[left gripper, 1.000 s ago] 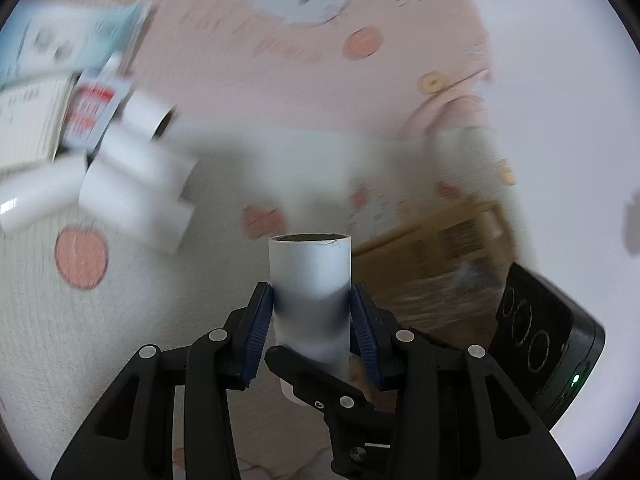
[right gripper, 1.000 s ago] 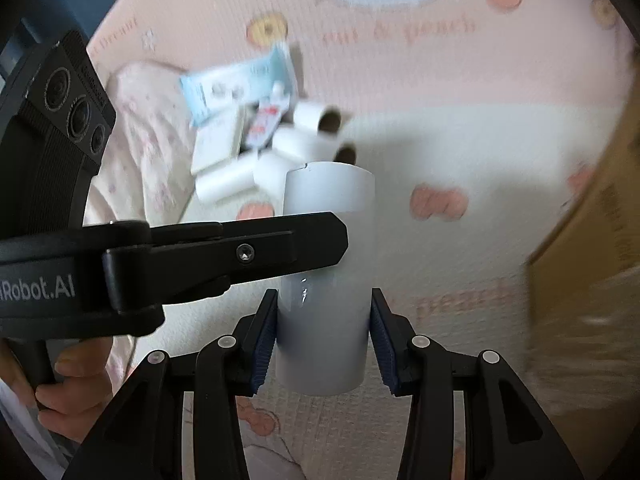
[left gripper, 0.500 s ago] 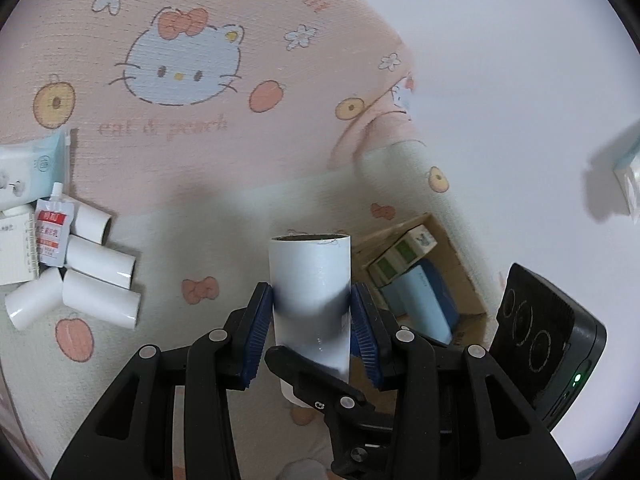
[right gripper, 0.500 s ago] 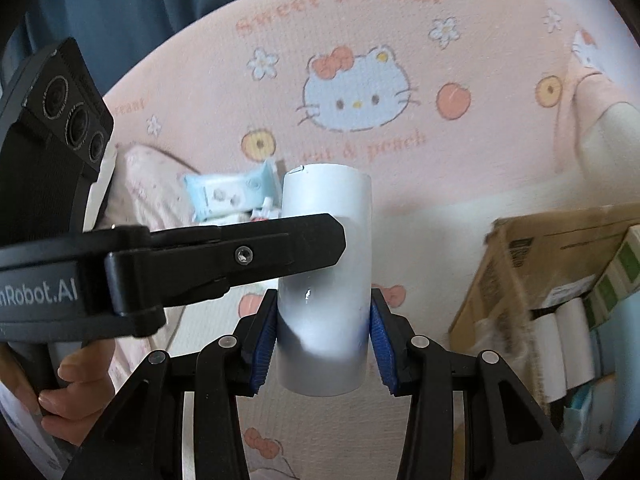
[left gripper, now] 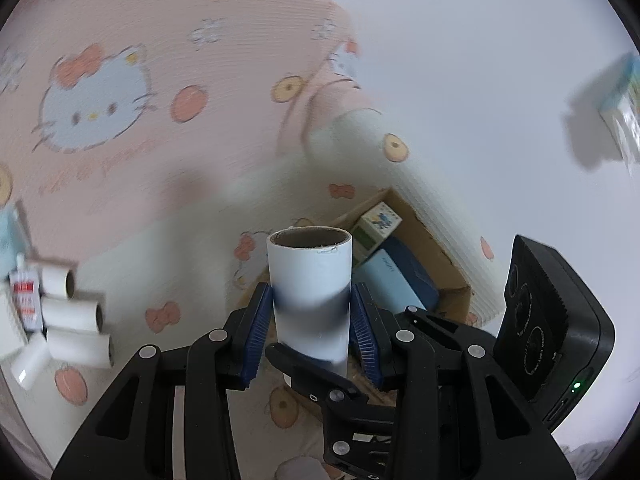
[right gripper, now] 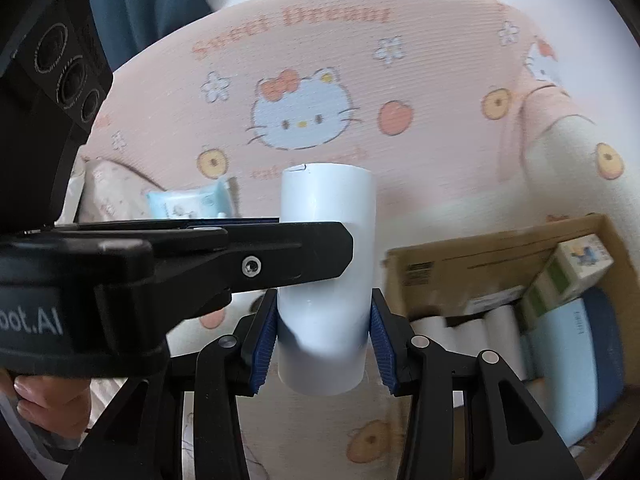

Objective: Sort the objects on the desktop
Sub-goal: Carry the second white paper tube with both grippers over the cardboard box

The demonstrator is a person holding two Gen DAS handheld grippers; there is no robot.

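Observation:
A white paper roll [left gripper: 310, 276] with a brown cardboard core stands upright between the blue pads of my left gripper [left gripper: 312, 312], which is shut on it. My right gripper [right gripper: 324, 332] is shut on the same roll [right gripper: 328, 208], lower down and at a right angle; one of its fingers [left gripper: 316, 364] crosses under the left jaws. In the right wrist view a left finger [right gripper: 280, 256] lies across the roll. Both hold it in the air above the Hello Kitty bedding, near an open cardboard box [right gripper: 460, 256].
The box [left gripper: 424, 240] holds white rolls [right gripper: 480, 336], a light blue pack [right gripper: 572, 360] and a green-and-white carton [right gripper: 568, 276]. Several more white rolls [left gripper: 76, 312], a red-and-white sachet [left gripper: 24, 292] and a blue wipes pack [right gripper: 188, 204] lie on the bedding at the left.
Both grippers have risen with the roll, still shut on it. The pile of rolls has receded to the left, and the cardboard box has come fully into view at the right.

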